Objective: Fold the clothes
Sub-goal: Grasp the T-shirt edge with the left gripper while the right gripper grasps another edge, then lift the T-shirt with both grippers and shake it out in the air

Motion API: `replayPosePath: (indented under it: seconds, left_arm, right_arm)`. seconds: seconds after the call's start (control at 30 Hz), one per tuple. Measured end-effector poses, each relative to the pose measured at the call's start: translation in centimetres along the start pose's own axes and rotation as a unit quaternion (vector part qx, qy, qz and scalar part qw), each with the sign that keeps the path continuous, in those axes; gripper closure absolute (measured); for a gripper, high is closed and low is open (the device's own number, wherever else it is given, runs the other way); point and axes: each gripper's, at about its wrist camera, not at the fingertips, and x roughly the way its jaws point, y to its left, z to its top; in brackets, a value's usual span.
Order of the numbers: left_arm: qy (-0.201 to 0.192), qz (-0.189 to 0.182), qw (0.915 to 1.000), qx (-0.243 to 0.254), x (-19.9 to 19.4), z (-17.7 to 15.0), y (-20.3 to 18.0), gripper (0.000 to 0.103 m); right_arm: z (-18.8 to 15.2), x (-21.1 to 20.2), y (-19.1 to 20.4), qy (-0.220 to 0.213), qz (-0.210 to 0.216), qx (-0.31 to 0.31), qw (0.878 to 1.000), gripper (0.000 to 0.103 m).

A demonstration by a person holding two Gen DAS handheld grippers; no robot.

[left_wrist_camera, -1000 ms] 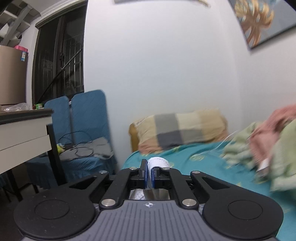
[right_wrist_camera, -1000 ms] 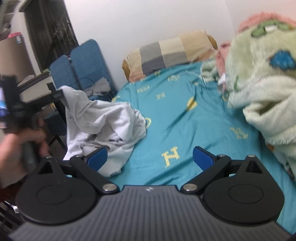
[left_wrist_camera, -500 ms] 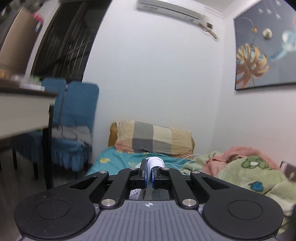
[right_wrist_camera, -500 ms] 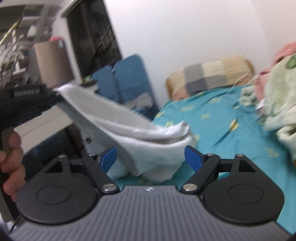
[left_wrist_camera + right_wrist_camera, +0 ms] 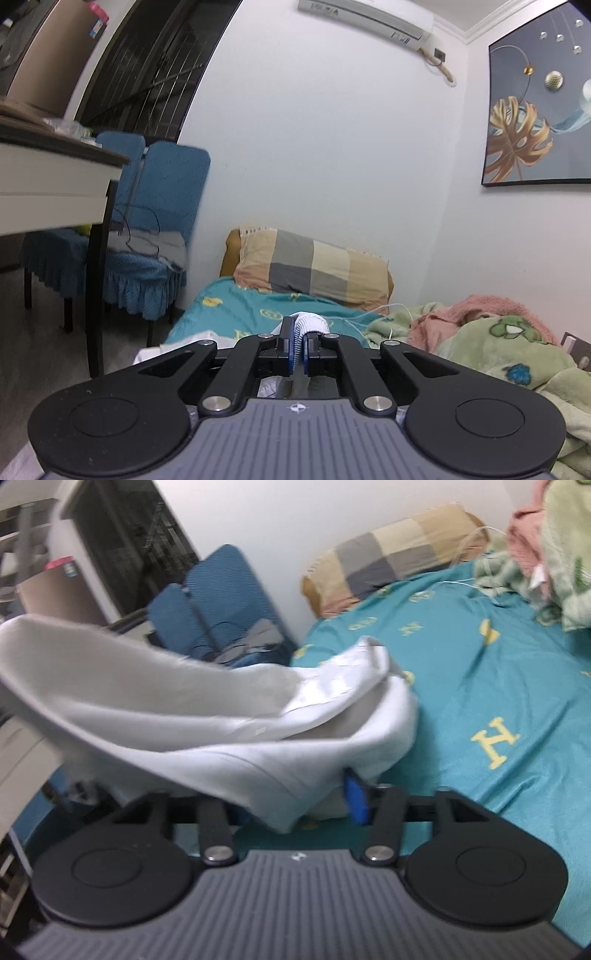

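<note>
- The left gripper [image 5: 300, 345] is pinched tight on a ribbed white edge of the white garment [image 5: 309, 324], which bulges up between its blue pads [image 5: 293, 347].
- More of that cloth hangs below the left gripper, showing pale just under its linkage.
- In the right wrist view the white garment [image 5: 207, 716] stretches in a long band from the far left down to the right gripper [image 5: 295, 797], sagging over the near left corner of the bed.
- The right gripper's fingers stand only partly apart; cloth drapes over the left one and hides it, while the right blue pad [image 5: 355, 797] touches the fabric. Whether it has actually caught the cloth I cannot tell.
- The teal bedsheet [image 5: 480, 686] with yellow letters lies bare to the right of the garment.
- A checked pillow [image 5: 314, 273] sits at the far end of the bed, against the wall.
- A green and pink blanket [image 5: 498, 343] is heaped on the right side.
- Blue chairs [image 5: 155, 206] stand to the left, beside a table [image 5: 55, 177].
</note>
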Motion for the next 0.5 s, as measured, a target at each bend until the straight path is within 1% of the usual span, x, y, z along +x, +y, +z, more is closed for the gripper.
replayPosePath:
  seconds: [0.1,0.2,0.27,0.33,0.43,0.5]
  left_arm:
    - [0.009,0.0,0.9999,0.006,0.6,-0.5,-0.1,0.098]
    - [0.015,0.006,0.9997,0.017,1.0,-1.2,-0.2,0.098]
    - [0.02,0.012,0.9995,0.022,1.2,-1.5,-0.4,0.098]
    - [0.026,0.02,0.999,0.029,1.4,-1.9,-0.6,0.098]
    - [0.057,0.064,0.9939,0.07,2.2,-2.7,-0.9,0.098]
    - [0.081,0.077,0.9911,0.072,2.8,-3.5,-0.6,0.098]
  right_arm:
    - [0.4,0.0,-1.3,-0.012,-0.016,0.016,1.0,0.066]
    - [0.9,-0.4,-1.9,-0.013,-0.019,0.037,0.999,0.076]
    - [1.3,-0.9,-2.0,-0.018,-0.021,0.042,0.999,0.086]
    - [1.8,-1.5,-2.0,-0.028,-0.026,0.043,0.998,0.088]
    - [2.4,-3.1,-2.3,-0.059,-0.02,0.048,0.997,0.091]
    - [2.7,-4.4,-2.6,-0.084,-0.012,0.061,0.994,0.092]
